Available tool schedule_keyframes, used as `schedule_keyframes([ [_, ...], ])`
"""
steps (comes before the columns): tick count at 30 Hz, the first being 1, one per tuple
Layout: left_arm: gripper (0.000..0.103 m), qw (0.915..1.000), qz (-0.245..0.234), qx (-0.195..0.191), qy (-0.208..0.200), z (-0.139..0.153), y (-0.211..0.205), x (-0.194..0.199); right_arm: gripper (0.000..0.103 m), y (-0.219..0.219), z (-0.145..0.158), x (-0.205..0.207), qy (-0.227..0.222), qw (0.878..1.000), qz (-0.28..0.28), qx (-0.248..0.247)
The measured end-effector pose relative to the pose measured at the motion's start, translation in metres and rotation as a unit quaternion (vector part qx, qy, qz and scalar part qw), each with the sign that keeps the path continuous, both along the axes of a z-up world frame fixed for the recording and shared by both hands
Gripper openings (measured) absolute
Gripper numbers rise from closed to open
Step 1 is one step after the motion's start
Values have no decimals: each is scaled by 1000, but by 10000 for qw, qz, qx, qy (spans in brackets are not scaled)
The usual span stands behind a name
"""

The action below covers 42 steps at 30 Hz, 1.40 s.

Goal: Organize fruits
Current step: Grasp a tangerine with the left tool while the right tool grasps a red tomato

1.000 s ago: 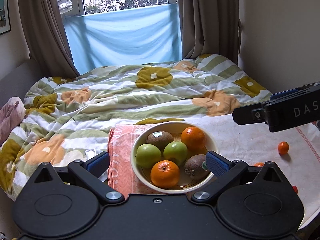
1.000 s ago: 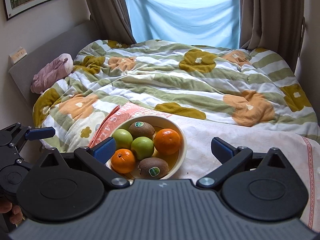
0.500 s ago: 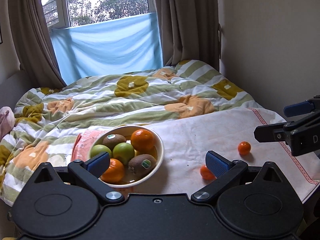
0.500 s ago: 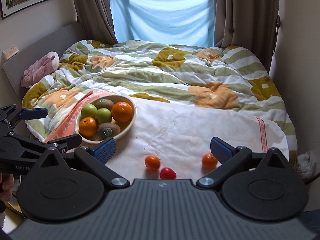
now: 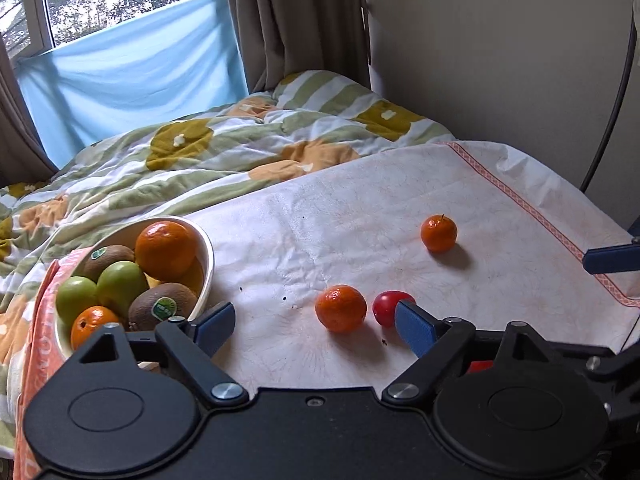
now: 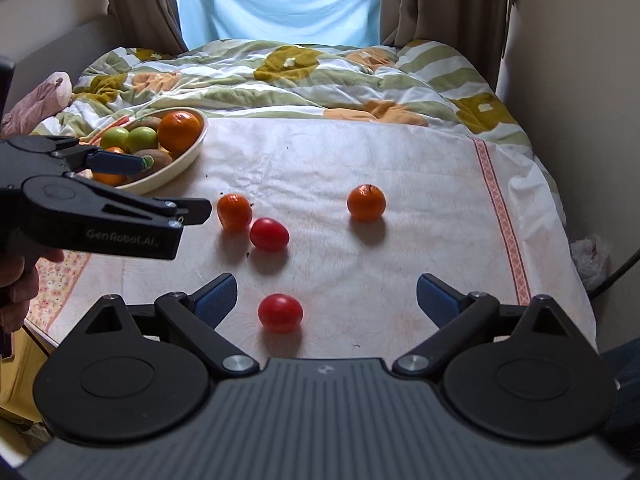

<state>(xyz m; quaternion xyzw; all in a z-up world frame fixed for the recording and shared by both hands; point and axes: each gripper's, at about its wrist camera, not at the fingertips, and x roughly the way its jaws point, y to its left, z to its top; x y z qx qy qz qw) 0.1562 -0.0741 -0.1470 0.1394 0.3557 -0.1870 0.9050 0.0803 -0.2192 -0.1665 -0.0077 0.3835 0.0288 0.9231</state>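
The bed takes up the room, its flowered quilt [image 6: 320, 76] rumpled behind a white cloth [image 6: 400, 184] spread flat across the near end. On that cloth's left edge sits the cream bowl [image 5: 206, 264], and it is full: 2 oranges, 2 green apples and 2 kiwis with stickers, the big orange [image 5: 166, 249] riding highest against the far rim.

Loose on the cloth, well apart from the bowl, lie 4 small fruits. The far mandarin [image 6: 366, 203] sits alone toward the right, stem end up. The near mandarin [image 6: 235, 211] and an oval red tomato [image 6: 269, 234] lie just beside each other, the tomato's long axis running left-right and tipped slightly down to the right. A second tomato [image 6: 280, 313], rounder, sits closest of all.

The left gripper [image 5: 310, 326] has just been narrowing its fingers, yet they stand well apart with nothing pinched; the near mandarin lies ahead between them and the oval tomato shows at the right fingertip. The right gripper [image 6: 326, 299] spreads wide, empty, the second tomato between its fingers and untouched.
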Motion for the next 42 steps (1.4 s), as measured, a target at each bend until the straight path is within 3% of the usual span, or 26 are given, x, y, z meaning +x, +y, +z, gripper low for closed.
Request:
schedule_keyframes([
  [3,87,9999,-74,35,61,-14,-2,14,103,8,-15,2,79,9997,-187,150],
  [7,72,9994,-210,-30,271,-28,-4,33,102,18,-29,4,180,9990,-343,239],
  [15,65,9971,-544,14,529,-46,-11,46,93,31,-46,11,349,9977,-497,316],
  [18,57,9964,-580,-64,619,-48,-12,49,90,34,-48,12,356,9976,-522,292],
  [20,44,9955,-640,-107,695,-50,-13,51,85,36,-48,12,330,9978,-527,236],
  [25,43,9947,-759,-103,683,-50,-11,49,76,36,-49,14,358,9976,-537,248],
  [32,43,9970,-411,-48,661,-46,2,44,75,35,-53,19,369,9977,-512,256],
  [42,43,9981,-249,18,565,-42,9,33,64,38,-58,25,411,9985,-279,229],
])
